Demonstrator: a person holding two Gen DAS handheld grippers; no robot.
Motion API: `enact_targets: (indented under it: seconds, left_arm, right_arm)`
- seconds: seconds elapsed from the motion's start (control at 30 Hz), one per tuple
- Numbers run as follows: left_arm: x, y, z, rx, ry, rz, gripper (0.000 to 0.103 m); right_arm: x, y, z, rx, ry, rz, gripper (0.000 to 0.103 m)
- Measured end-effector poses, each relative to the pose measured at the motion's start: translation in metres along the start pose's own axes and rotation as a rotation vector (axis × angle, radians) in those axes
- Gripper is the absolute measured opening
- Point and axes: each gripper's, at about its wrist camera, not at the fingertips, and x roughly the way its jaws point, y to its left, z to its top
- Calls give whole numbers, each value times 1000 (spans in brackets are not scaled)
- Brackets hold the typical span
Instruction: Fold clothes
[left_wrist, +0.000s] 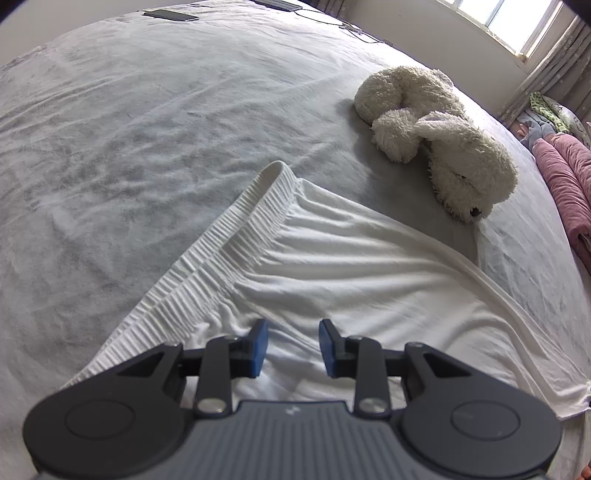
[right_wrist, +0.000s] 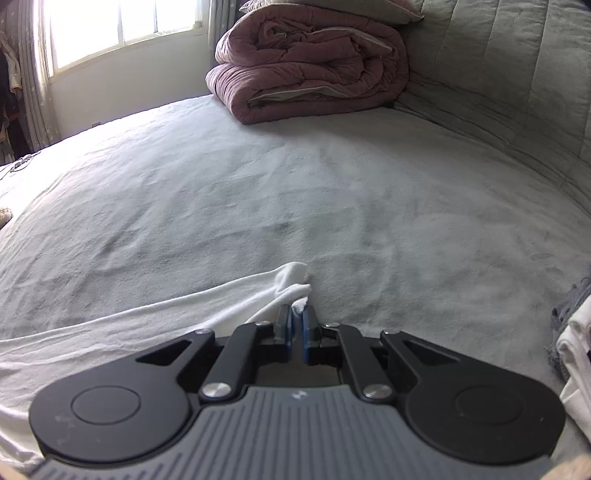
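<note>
White shorts (right_wrist: 258, 299) between right fingers (right_wrist: 286, 332)

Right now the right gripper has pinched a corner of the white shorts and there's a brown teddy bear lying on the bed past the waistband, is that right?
Not quite: the stuffed toy is white, not brown, as the left wrist view shows. The rest holds: the right gripper is shut on a corner of the white shorts, and the toy lies on the bed past the waistband.

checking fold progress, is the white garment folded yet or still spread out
Spread out: the white garment lies flat on the bed, waistband showing, no fold. The right gripper pinches one corner.
</note>
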Motion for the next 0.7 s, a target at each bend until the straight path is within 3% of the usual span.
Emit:
enact_targets:
  seconds: [0.27, 0.63, 0.7]
  left_arm:
    - [2, -4, -2, 19, 6, 2, 33]
    - [3, -3, -1, 29, 23, -9, 35]
    - [3, -2, 0, 28, 25, -12, 35]
  right_arm:
    - [0, -7, -9, -34, -3, -101, 4]
    - [7, 0, -17, -59, 19, -151, 4]
    - [9, 5, -21, -112, 36, -161, 5]
